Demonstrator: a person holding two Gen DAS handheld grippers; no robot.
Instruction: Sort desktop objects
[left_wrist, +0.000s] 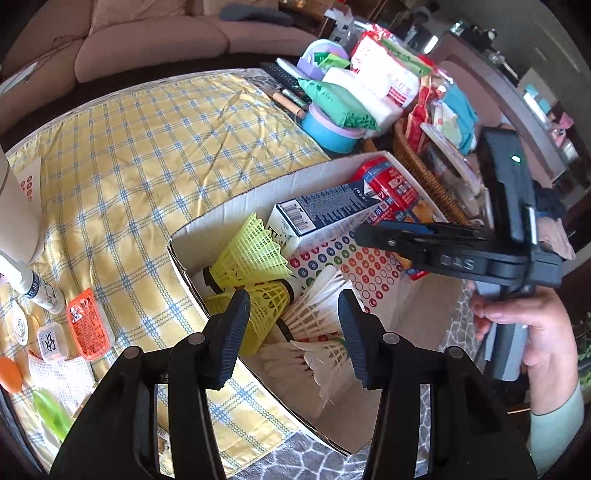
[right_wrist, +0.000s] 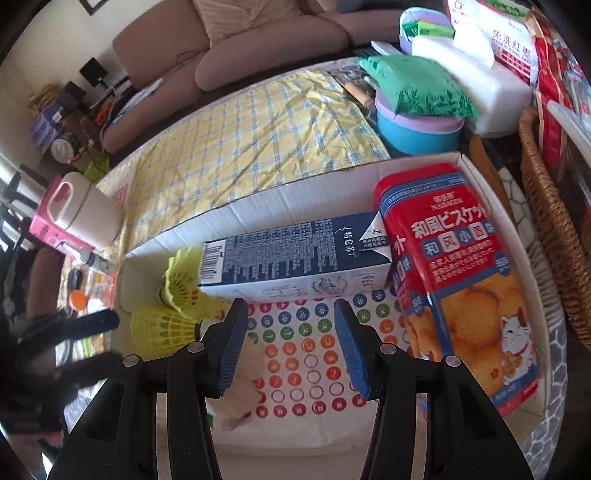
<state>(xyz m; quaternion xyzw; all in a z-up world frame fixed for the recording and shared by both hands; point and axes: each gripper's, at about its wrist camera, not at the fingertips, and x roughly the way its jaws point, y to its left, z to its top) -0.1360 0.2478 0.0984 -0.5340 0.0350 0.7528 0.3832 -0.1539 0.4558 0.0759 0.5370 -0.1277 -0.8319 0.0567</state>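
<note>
A white cardboard box (left_wrist: 258, 192) lies on the yellow checked cloth (left_wrist: 147, 147). In it are yellow plastic shuttlecocks (left_wrist: 255, 254), white feather shuttlecocks (left_wrist: 314, 310), a sheet of round stickers (right_wrist: 306, 354), a blue-and-white carton (right_wrist: 295, 254) and a red biscuit pack (right_wrist: 454, 266). My left gripper (left_wrist: 294, 306) hovers open over the shuttlecocks with nothing between its pads. My right gripper (right_wrist: 290, 314) is open above the sticker sheet, also holding nothing. In the left wrist view the right gripper (left_wrist: 369, 234) reaches over the box from the right, held by a hand (left_wrist: 535, 325).
Left of the box on the cloth lie an orange packet (left_wrist: 88, 325), a small white case (left_wrist: 51, 341), a glue bottle (left_wrist: 37, 288) and a white jug (right_wrist: 92, 206). A wicker basket (right_wrist: 546, 221), a blue bowl (right_wrist: 413, 133) and stacked packets crowd the far right.
</note>
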